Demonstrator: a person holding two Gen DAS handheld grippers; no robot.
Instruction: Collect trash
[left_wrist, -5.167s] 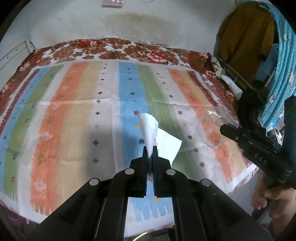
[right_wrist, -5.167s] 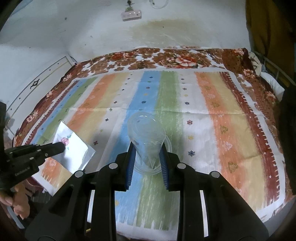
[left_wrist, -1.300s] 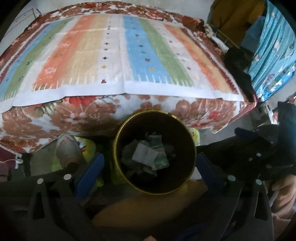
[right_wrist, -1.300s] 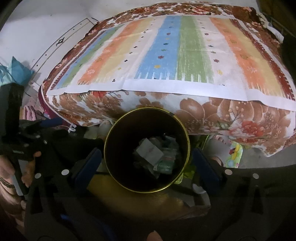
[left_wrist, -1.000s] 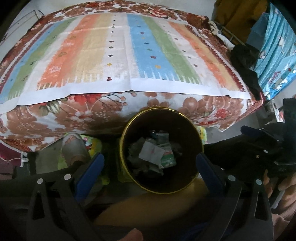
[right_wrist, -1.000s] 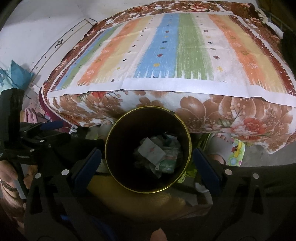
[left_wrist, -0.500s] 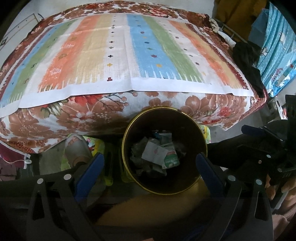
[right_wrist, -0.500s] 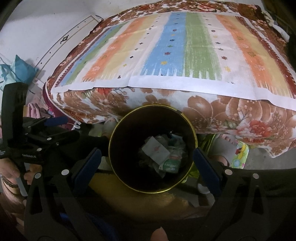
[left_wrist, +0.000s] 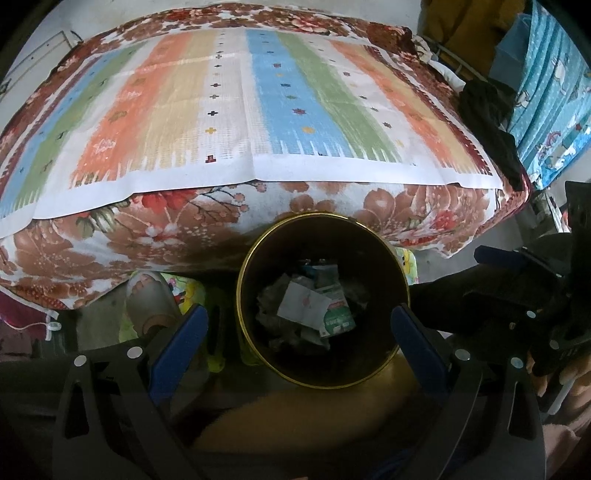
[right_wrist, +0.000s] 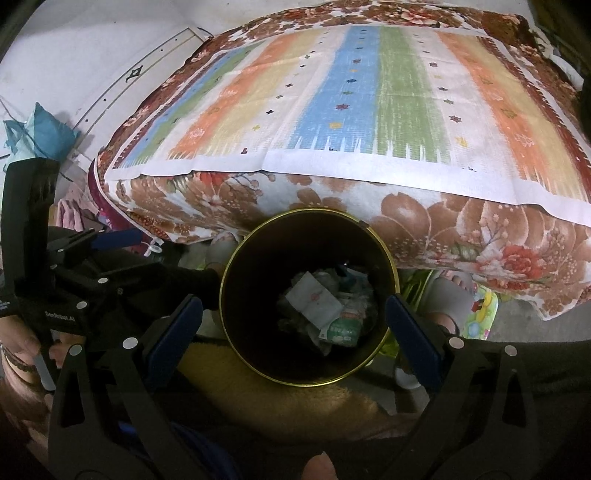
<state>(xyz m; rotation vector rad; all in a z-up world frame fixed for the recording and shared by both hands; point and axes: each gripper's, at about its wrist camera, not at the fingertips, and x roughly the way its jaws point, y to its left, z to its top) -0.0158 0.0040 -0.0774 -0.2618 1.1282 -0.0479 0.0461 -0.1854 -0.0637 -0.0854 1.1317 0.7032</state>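
Hovering above a round dark bin with a gold rim (left_wrist: 255, 343) (right_wrist: 225, 325): left gripper (left_wrist: 299, 332), jaws spread wide, blue-padded fingers (left_wrist: 177, 338) flanking the bin mouth, nothing held. Same for right gripper (right_wrist: 293, 326), spread wide and empty, blue pads (right_wrist: 413, 336) to either side of the rim. Lying inside the bin, near its bottom: a folded white paper napkin with a small pink print (left_wrist: 304, 301) (right_wrist: 314, 297) on top of crumpled wrappers and a green-and-white packet (left_wrist: 336, 319) (right_wrist: 341, 328). Standing on the floor just in front of a bed covered by a brown floral sheet (left_wrist: 110, 236) (right_wrist: 480, 240), with a striped pastel mat (left_wrist: 229, 110) (right_wrist: 369, 92) spread on top. Showing at far right of the left view, the other gripper's black frame; at far left of the right view, likewise, with a hand (right_wrist: 18, 345) gripping its handle. Peeking out beside the bin, a foot in a pale slipper (left_wrist: 151, 295).
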